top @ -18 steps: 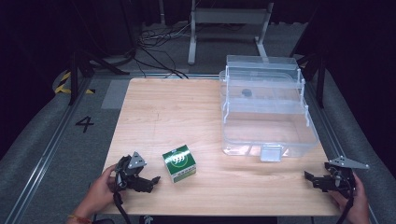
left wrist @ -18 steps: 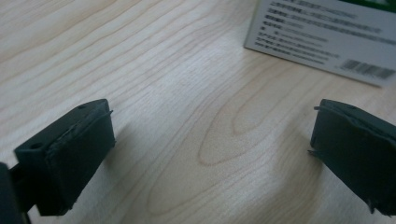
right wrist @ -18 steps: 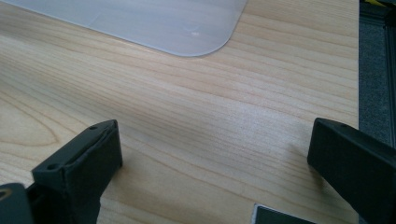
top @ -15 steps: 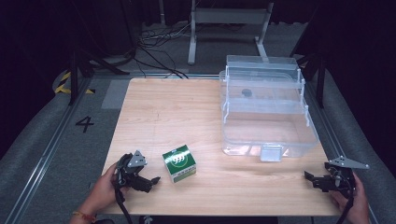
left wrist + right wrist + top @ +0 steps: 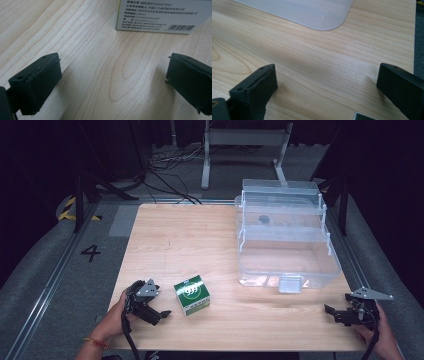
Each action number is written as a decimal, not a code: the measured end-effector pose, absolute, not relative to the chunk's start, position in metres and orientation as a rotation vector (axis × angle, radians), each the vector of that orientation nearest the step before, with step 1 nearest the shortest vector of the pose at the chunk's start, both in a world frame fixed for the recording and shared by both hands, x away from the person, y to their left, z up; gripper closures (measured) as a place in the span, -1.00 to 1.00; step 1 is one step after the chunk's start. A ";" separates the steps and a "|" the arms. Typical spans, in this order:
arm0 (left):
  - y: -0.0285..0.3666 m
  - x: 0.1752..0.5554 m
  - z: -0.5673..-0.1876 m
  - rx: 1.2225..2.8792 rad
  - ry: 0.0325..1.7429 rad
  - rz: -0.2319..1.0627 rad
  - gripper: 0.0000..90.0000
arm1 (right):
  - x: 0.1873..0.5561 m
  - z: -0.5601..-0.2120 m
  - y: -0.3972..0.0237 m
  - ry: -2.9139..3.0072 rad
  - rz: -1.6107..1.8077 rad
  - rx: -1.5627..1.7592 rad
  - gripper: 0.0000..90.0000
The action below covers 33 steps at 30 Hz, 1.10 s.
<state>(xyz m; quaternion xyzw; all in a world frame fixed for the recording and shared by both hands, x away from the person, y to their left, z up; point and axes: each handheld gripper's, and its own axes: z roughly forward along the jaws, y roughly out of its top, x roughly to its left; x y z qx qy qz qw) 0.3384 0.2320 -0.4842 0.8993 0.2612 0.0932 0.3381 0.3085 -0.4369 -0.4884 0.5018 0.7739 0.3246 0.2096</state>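
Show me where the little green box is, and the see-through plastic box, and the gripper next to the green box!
green box [image 5: 191, 294], high view, on its green top face.
clear plastic box [image 5: 288, 270], high view, on its front wall.
left gripper [image 5: 161, 315], high view, between the tips of its open jaws.

A small green and white carton [image 5: 192, 294] with a round white logo on top lies flat near the front edge of the wooden table [image 5: 200, 235], turned askew, its printed white side and barcode facing left
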 end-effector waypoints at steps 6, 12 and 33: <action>0.232 0.328 -0.483 2.319 0.666 0.294 -0.84 | 0.308 -0.486 -0.438 2.207 0.912 1.334 -0.84; 0.231 0.325 -0.480 2.331 0.783 0.274 -0.79 | 0.310 -0.479 -0.443 2.155 1.004 1.337 -0.69; 0.203 0.305 -0.418 2.304 0.678 0.329 -0.64 | 0.335 -0.385 -0.439 2.016 1.062 1.173 -0.41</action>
